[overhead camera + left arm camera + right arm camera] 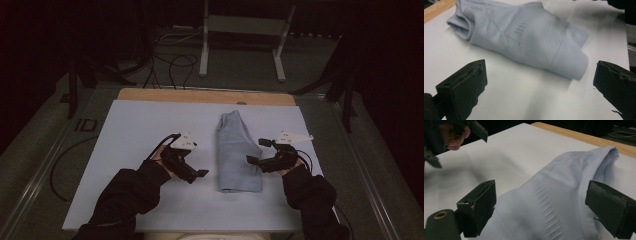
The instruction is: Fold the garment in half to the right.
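Two grippers, both with jaws spread wide and nothing between them.

Left gripper [192, 170]: held in the person's left hand, low over the white board [130, 150], just left of the folded garment [237, 152] and apart from it. In the left gripper view its two black jaws stand far apart at the lower corners, with bare board between them and the garment [524, 37] lying beyond the tips, untouched.

Right gripper [256, 152]: held in the person's right hand at the garment's right edge, jaws pointing left toward the cloth. In the right gripper view the jaws straddle the near part of the garment [559, 200], the cloth running up between them; whether either jaw touches the fabric cannot be told. The left gripper [459, 135] appears farther off at the upper left of that view.

One garment: pale blue, folded into a long narrow shape, lying flat near the middle of the board, between the two grippers, its length running away from the person. Ribbed and perforated panels show on its surface.

One board: white, resting on a wooden tabletop [200, 95] whose far edge shows beyond it.
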{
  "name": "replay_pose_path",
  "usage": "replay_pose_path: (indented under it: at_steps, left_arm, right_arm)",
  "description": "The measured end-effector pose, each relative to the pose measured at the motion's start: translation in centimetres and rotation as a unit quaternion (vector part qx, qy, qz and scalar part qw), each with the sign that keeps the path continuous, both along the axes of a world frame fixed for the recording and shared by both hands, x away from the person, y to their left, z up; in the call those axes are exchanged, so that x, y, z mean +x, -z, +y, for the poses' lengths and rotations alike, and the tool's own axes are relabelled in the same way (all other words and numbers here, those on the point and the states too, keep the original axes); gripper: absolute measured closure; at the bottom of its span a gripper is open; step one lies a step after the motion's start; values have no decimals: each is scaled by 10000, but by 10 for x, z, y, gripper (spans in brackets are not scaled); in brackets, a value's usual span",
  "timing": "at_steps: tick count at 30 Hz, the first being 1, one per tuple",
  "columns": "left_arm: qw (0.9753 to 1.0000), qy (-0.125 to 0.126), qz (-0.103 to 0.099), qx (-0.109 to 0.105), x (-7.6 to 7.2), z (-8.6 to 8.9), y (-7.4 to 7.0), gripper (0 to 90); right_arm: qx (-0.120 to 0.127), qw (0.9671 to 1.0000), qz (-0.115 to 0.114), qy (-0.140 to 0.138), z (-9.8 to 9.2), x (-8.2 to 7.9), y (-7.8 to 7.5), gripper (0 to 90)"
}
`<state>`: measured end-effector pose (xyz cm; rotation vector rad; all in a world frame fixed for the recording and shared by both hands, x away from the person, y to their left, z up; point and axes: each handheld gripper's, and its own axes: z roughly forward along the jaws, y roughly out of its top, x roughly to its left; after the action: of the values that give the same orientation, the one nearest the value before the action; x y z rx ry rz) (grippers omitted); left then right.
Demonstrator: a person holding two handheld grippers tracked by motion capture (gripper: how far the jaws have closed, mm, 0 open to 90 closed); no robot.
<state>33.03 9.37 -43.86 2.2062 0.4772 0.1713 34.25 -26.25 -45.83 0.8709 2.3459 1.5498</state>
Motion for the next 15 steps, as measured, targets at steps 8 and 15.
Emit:
replay_pose_path:
  at_steps: [8,15]
  left_arm:
    - [9993,-324,120,135,-6,28,11,0]
    - [9982,-577,94,132,-15,57,20,0]
  right_arm:
    - [-1,10000,-9,21,-8,-14,5,99]
    - [-86,9999,63,40,-18,-26,12,99]
